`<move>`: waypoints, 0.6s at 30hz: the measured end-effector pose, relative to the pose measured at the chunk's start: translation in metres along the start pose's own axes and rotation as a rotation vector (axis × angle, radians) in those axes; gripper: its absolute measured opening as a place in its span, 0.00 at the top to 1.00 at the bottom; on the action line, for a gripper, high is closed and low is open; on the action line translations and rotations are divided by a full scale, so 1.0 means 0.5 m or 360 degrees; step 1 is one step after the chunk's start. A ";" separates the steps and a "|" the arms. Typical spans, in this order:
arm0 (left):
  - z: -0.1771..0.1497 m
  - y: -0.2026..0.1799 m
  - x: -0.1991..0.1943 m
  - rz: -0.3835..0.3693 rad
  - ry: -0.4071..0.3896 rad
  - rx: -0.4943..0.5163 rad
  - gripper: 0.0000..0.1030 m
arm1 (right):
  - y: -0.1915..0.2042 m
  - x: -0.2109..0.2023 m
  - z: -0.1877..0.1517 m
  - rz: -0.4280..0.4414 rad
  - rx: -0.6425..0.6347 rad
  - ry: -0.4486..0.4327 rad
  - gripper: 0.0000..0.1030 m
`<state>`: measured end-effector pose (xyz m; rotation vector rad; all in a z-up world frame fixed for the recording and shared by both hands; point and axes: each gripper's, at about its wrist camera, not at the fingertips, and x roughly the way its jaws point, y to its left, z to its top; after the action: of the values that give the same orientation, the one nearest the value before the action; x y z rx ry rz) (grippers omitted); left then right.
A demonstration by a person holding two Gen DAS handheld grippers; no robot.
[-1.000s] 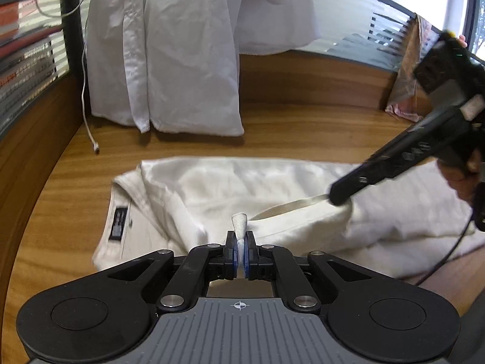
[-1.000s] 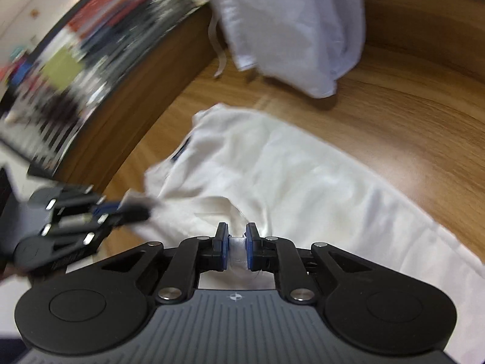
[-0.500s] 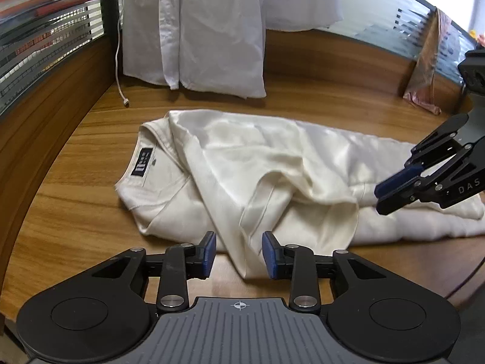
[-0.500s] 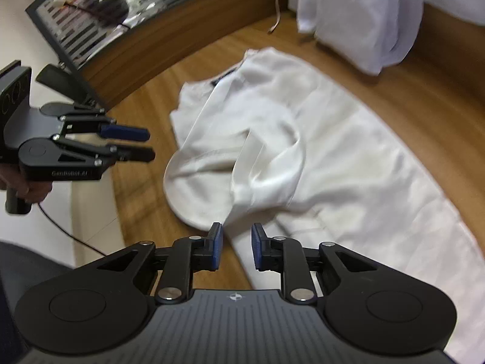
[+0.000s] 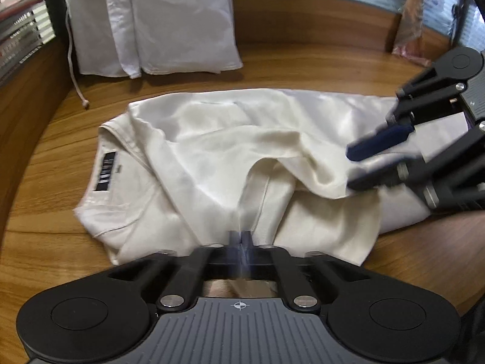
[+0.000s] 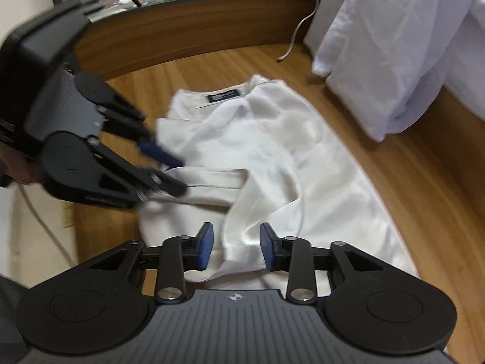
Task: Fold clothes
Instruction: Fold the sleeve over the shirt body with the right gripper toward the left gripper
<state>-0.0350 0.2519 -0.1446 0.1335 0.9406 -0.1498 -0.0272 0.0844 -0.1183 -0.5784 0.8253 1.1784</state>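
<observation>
A cream shirt (image 5: 230, 139) lies crumpled on the wooden table (image 5: 45, 242), with its dark neck label (image 5: 106, 171) at the left. In the left wrist view my left gripper (image 5: 241, 239) is shut on a narrow fold of the shirt at its near edge; its fingers are blurred. In the right wrist view my right gripper (image 6: 236, 247) is open, its blue pads on either side of a raised fold of the shirt (image 6: 288, 151) without pinching it. The right gripper (image 5: 360, 166) shows at the right of the left wrist view, and the left gripper (image 6: 174, 173) at the left of the right wrist view.
White cloths (image 5: 157, 24) hang at the back of the table, with a white cord (image 5: 75, 72) dangling beside them. A low wooden wall rims the table. A pinkish-brown cloth (image 5: 409, 24) leans at the back right. A hand (image 6: 15, 166) holds the left gripper.
Both grippers let go of the shirt half a second ago. Since then the left gripper has shut on a near fold, and the right gripper has opened wider and moved over the cloth.
</observation>
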 end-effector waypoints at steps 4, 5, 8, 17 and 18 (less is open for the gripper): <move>0.007 0.013 -0.064 0.0089 -0.0154 -0.0024 0.98 | -0.002 -0.016 -0.008 -0.0040 -0.0018 -0.0066 0.99; 0.007 0.017 -0.083 0.0102 -0.0192 -0.0032 0.98 | -0.009 -0.032 -0.009 -0.0017 -0.0010 -0.0088 0.99; 0.003 0.020 -0.121 0.0103 -0.0237 -0.0005 0.98 | -0.031 -0.074 -0.017 0.0058 0.0004 -0.0129 0.99; -0.041 -0.010 -0.113 0.0142 -0.0154 0.0074 0.98 | -0.025 -0.067 -0.060 0.0116 -0.0015 0.0006 0.89; -0.041 -0.011 -0.112 0.0148 -0.0158 0.0063 0.98 | -0.018 -0.063 -0.054 0.0117 -0.0018 -0.0005 0.85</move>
<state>-0.0849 0.2540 -0.1112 0.2040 0.8312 -0.0885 -0.0302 0.0432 -0.1087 -0.5594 0.8432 1.2514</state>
